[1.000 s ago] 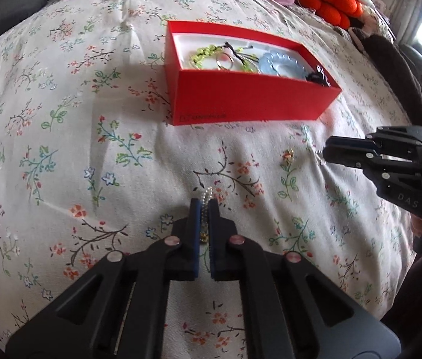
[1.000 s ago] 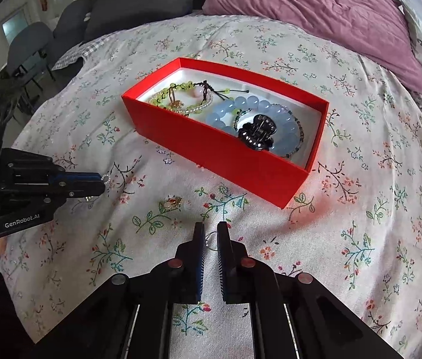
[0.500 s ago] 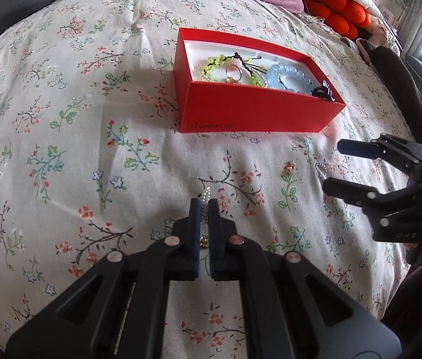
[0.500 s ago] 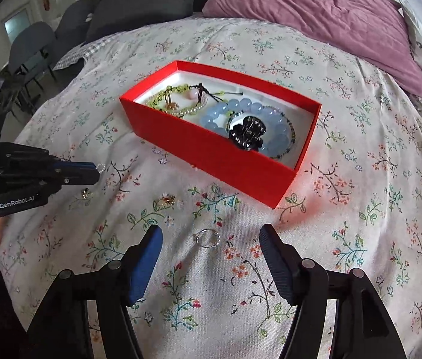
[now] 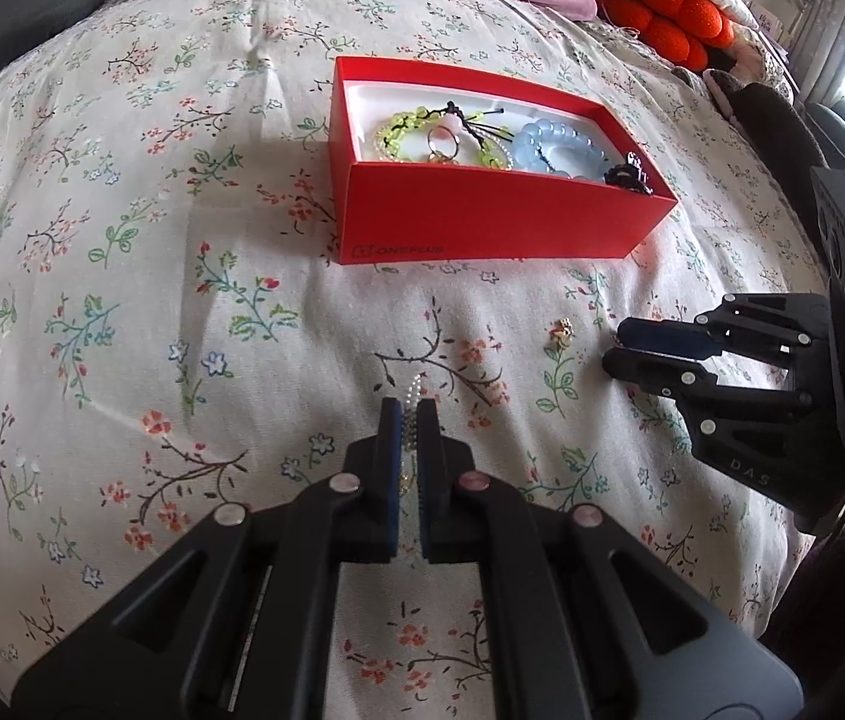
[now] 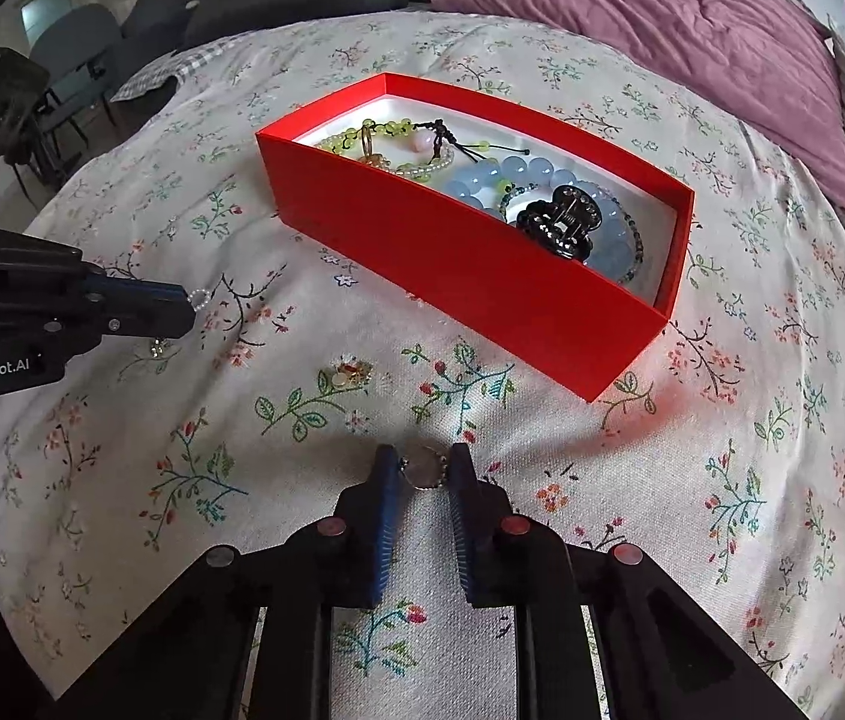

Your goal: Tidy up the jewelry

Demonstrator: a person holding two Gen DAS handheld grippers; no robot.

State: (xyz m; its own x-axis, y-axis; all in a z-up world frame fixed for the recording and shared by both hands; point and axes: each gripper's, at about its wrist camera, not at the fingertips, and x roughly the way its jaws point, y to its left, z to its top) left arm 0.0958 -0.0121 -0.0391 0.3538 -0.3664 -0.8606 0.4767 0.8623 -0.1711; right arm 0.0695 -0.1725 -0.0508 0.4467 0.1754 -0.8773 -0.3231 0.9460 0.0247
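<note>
I'm pinching a small pearl piece [image 5: 416,387] in the left gripper [image 5: 409,414], pads nearly together, bottom centre of its view. The right gripper [image 6: 420,468] is sitting narrowly parted around a thin ring [image 6: 422,471] on the floral bedspread [image 6: 782,420]. Red box [image 6: 470,252] is lying mid-frame, bare cloth around it.

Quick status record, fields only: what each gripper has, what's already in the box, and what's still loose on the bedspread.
left gripper: shut on pearl chain, low over the bedspread
right gripper: open, fingers either side of small ring lying on the bedspread
red box: open; holds green bead bracelet, blue bead bracelet, black hair claw
still loose: gold earring, between the two grippers
</note>
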